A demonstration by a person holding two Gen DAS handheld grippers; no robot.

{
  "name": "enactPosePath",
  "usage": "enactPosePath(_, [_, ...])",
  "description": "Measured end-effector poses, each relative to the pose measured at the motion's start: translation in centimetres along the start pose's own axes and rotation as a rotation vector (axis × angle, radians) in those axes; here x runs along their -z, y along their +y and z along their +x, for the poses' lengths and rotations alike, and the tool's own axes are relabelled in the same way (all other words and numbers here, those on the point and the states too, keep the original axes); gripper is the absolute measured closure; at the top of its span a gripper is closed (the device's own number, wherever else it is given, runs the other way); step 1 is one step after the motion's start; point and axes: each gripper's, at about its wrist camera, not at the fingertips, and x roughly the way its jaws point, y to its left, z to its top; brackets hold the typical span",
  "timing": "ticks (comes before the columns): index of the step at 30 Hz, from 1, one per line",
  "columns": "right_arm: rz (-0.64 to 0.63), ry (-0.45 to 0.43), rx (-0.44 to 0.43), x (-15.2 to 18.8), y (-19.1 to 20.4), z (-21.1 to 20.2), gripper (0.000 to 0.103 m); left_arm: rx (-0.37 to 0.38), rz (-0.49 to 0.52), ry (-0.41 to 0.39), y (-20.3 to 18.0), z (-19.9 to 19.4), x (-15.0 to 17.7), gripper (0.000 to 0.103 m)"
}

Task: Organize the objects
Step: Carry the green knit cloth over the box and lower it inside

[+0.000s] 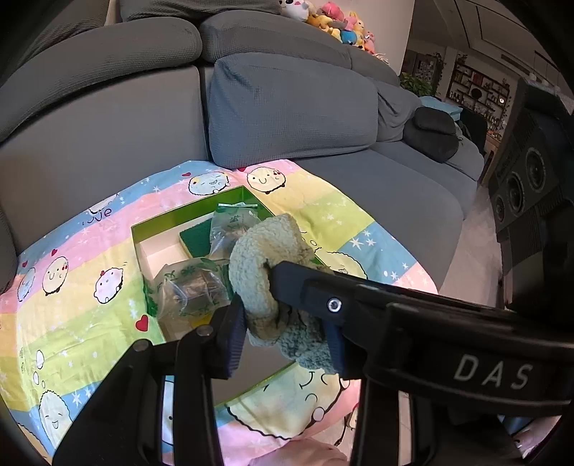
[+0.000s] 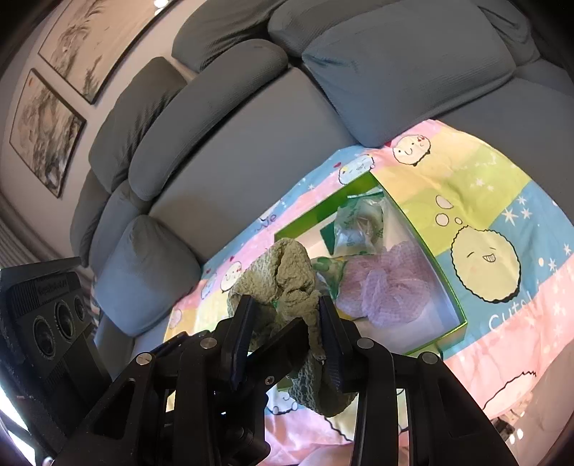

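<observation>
A pale green fuzzy cloth hangs over an open green box with a white inside. My left gripper is shut on the cloth's lower fold. One finger of my right gripper pokes into the cloth from the right. In the right wrist view my right gripper is shut on the same cloth, with a finger of the left gripper crossing below it. The box holds two clear printed bags, a green sponge and a purple mesh puff.
The box rests on a striped cartoon blanket spread over a grey sofa seat. Loose grey cushions stand just behind it. A dark cushion lies further right, and plush toys top the sofa back. Framed pictures hang on the wall.
</observation>
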Motion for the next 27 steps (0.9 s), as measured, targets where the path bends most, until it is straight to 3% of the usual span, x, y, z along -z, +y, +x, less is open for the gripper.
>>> enactPosePath(27, [0.111,0.145,0.037,-1.2,-5.7,7.5,0.063,-0.033,-0.081,0.156,2.6,8.3,0.6,0.067])
